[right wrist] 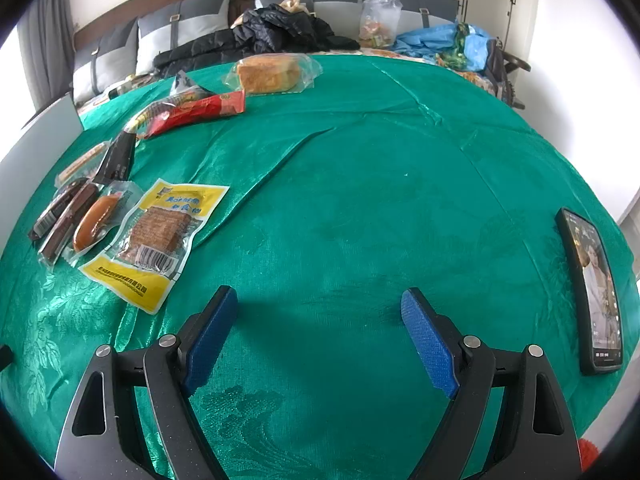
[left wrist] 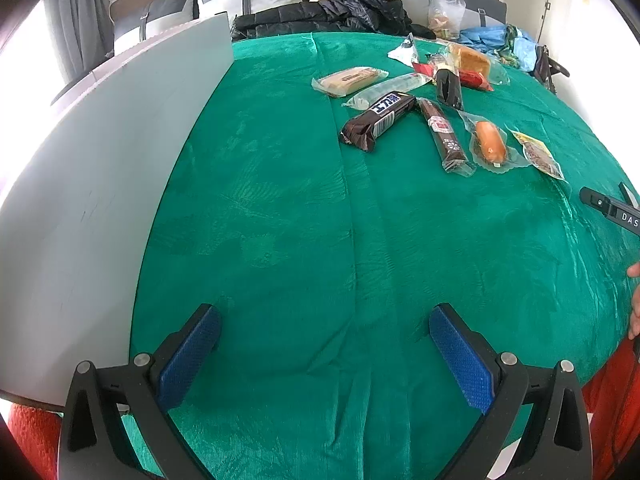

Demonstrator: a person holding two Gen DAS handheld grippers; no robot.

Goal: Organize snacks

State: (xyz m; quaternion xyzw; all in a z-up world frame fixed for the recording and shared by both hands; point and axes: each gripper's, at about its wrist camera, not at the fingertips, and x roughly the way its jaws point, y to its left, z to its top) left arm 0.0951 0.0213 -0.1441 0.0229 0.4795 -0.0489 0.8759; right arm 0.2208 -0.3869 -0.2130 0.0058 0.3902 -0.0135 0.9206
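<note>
The left hand-held gripper (left wrist: 324,330) hangs low over the green cloth (left wrist: 280,240). Its blue pads (left wrist: 460,364) are spread wide and hold nothing. The right hand-held gripper (right wrist: 318,320) is the same: wide apart, nothing in it, just above bare cloth. Both look ready to start, so I think no snack has been picked yet.

The cloth covers what seems to be a bed, since pillows (right wrist: 192,24) stand at the far end. On the left side lies a flat white board (left wrist: 100,200). It may be the place where the snacks should go, but I cannot be sure.

By the right edge a phone (right wrist: 596,292) lies face up with its screen on, well apart from the food.

The snacks lie loose in a bunch, farther out. Nearest the right hand-held gripper is a yellow packet of dried tofu (right wrist: 160,236). Beside it is a sausage in a clear wrap (right wrist: 94,222), then a long brown stick (left wrist: 442,132) and a dark chocolate bar (left wrist: 380,118). Behind them are a pale wafer pack (left wrist: 350,80), a red packet (right wrist: 200,112) and a bread loaf in a clear bag (right wrist: 272,72).

At the far end sit a black jacket (right wrist: 272,36) and a blue bag (right wrist: 436,40).
</note>
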